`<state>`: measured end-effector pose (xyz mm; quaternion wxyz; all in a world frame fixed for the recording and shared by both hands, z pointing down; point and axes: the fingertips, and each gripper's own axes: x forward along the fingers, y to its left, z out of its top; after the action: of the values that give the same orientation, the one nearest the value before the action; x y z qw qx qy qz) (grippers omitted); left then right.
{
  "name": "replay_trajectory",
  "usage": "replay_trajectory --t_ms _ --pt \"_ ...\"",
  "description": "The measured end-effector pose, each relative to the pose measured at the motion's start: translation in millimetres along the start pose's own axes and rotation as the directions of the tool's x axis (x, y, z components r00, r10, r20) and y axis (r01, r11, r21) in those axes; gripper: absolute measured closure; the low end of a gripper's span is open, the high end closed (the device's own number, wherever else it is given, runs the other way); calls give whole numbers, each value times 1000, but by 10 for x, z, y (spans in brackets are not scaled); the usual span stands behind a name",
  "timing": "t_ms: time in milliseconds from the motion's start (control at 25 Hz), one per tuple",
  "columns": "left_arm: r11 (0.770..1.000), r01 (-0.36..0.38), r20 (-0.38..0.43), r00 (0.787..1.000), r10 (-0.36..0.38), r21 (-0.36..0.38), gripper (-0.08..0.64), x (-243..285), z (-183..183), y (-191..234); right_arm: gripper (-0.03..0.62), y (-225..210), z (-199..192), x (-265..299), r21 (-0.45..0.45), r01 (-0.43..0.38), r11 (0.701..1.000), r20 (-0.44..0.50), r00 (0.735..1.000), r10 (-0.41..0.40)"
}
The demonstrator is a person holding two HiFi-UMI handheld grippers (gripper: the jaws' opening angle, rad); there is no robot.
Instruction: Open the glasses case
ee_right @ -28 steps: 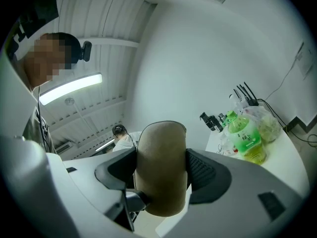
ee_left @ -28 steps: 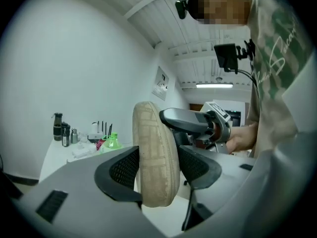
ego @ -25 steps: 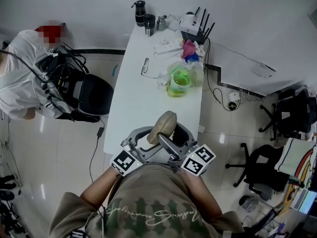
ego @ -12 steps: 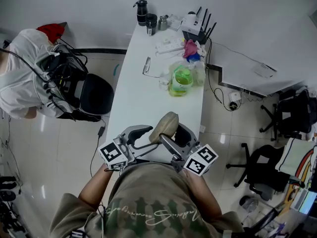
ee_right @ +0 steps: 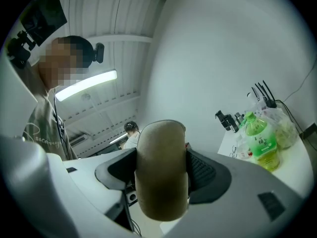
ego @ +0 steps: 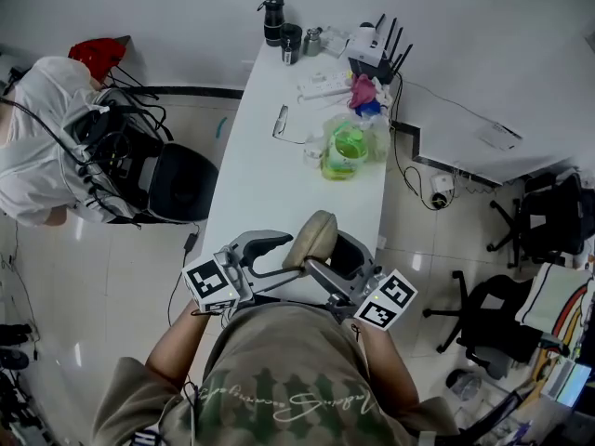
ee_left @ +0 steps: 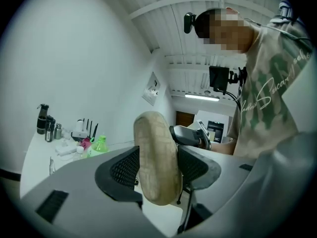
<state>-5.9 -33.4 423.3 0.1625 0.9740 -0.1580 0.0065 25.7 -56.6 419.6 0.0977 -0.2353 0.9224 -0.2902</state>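
A beige oval glasses case [ego: 311, 239] hangs over the near end of the white table [ego: 256, 184], gripped from both sides. My left gripper [ego: 286, 256] reaches in from the left and is shut on it. In the left gripper view both black pads [ee_left: 124, 167] press the case [ee_left: 156, 157], which stands on end. My right gripper [ego: 337, 262] comes from the right and is shut on the same case. In the right gripper view the case [ee_right: 161, 170] fills the gap between the pads [ee_right: 200, 170]. The case looks closed.
Farther down the table stand a green bottle [ego: 342, 149], a pair of glasses [ego: 281, 122], a router [ego: 372, 59] and dark flasks [ego: 272, 21]. A black chair [ego: 181, 182] and a person in white [ego: 37, 147] are left of the table; an office chair [ego: 483, 314] stands to the right.
My left gripper has swung outward to the left and lifted a little, rolling as it went, still shut on the case. The right gripper has barely moved.
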Motion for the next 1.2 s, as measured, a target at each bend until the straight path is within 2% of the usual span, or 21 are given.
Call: replay_trajectory --t_ms 40,120,280,400,600,760,880,960,1040,1200 --pt "1000 15 -9 1000 -15 5 302 7 -1 -30 270 5 -7 9 2 -2 1000 1 1000 2" --pt "1000 27 -15 1000 -26 5 354 4 -9 -71 271 8 -18 10 7 -4 1000 1 1000 4" --pt "999 25 4 1000 -25 -25 365 -2 -17 -86 270 -8 -47 -6 53 -22 998 4 1000 22" --pt "1000 21 -4 1000 -21 -22 373 20 -40 -82 270 -15 -78 -6 29 -24 999 -25 999 25" --pt "999 6 18 1000 -5 -34 376 37 -34 -84 265 -15 -69 32 -8 35 999 -20 999 -35" --pt "1000 -6 -42 999 6 2 376 21 -161 -100 261 -32 -182 29 -18 50 999 -74 996 -51" --pt "999 2 -17 1000 -2 -47 376 3 -144 -82 262 -38 -161 25 -12 61 998 -58 996 -62" --pt "998 -13 3 1000 14 -65 374 6 -142 -46 264 -55 -146 18 -31 78 996 -52 995 -80" --pt "998 -50 5 999 51 -46 374 33 -176 4 264 -98 -135 -19 -75 100 992 -56 993 -105" --pt "996 -80 1 997 80 -29 373 84 -146 13 264 -133 -86 -75 -68 97 993 -38 994 -100"
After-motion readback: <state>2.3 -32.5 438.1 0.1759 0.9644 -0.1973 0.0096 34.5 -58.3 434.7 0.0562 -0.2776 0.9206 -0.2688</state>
